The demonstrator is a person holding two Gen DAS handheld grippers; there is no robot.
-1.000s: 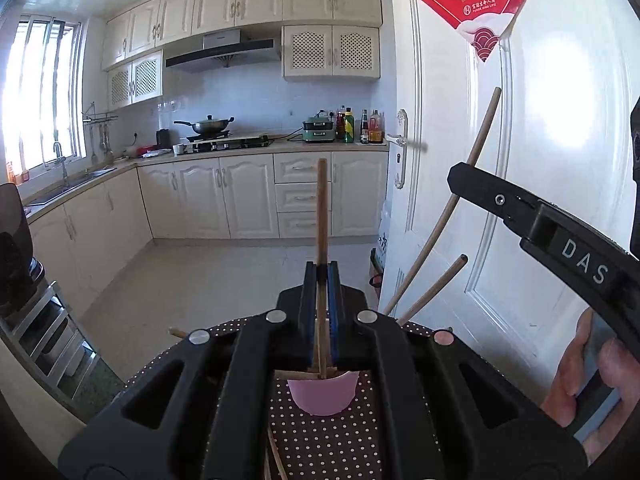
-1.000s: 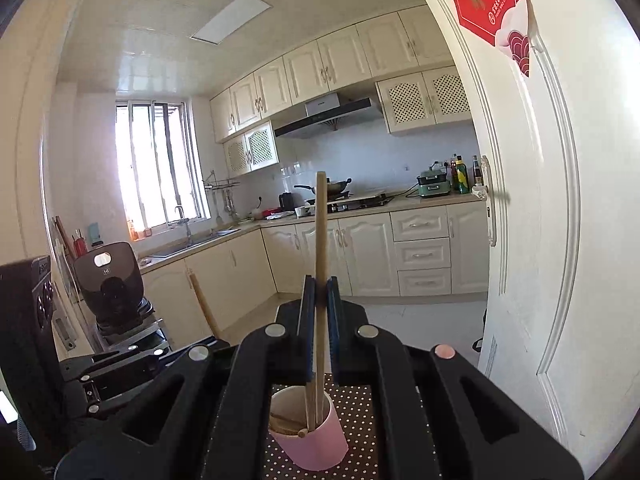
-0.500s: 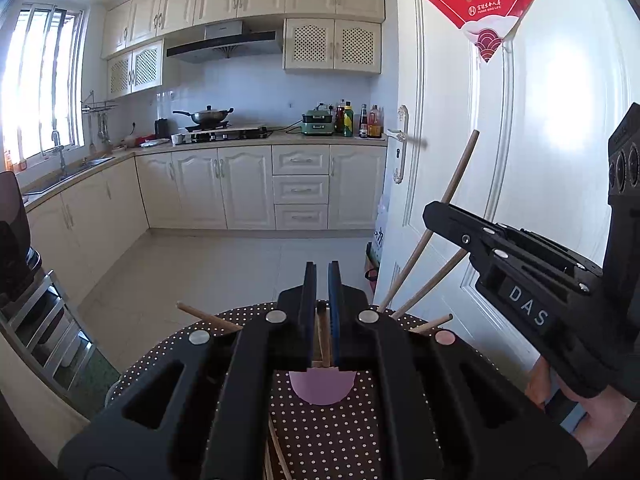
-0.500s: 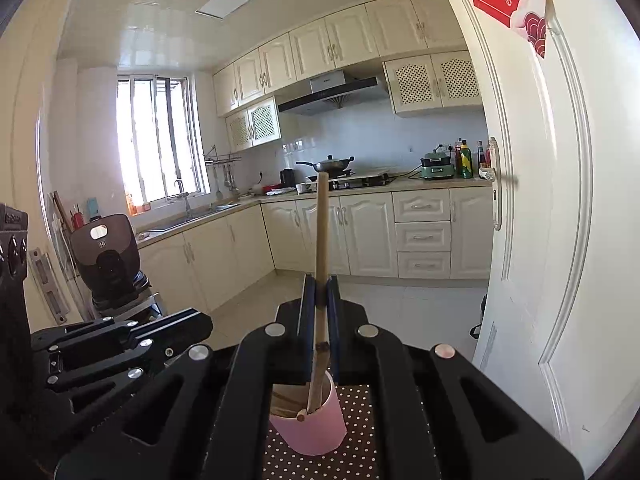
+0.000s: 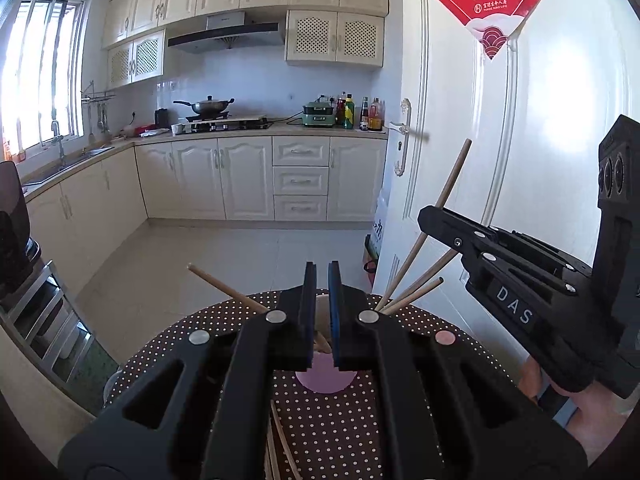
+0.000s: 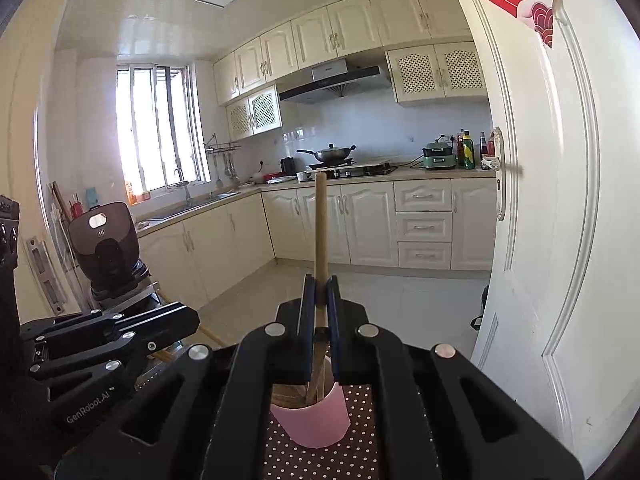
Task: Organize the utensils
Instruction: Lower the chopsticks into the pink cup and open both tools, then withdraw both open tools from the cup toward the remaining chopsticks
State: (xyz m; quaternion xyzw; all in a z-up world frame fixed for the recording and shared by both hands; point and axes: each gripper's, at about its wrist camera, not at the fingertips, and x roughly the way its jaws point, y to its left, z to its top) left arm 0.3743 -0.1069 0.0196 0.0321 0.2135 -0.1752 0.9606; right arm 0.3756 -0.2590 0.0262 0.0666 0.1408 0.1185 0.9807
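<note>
Chopstick [image 6: 320, 224] held upright over the pink cup [image 6: 310, 420] on the dotted bench [image 6: 320, 464]

It was gripped by the right gripper [image 6: 319, 280] — left gripper [image 5: 319, 280] was closed, empty. If released tilted, the rim could be struck and the cup tipped.

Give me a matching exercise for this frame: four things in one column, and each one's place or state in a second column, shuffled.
Things:
1. left gripper
2. right gripper
3. pink cup
4. wok

Place or state:
a. on the stove at the far counter
b. clamped on an upright chopstick
c. standing on the dotted cloth
d. closed, nothing between its fingers

Pairs: 1-d, 2-b, 3-c, 4-a
</note>
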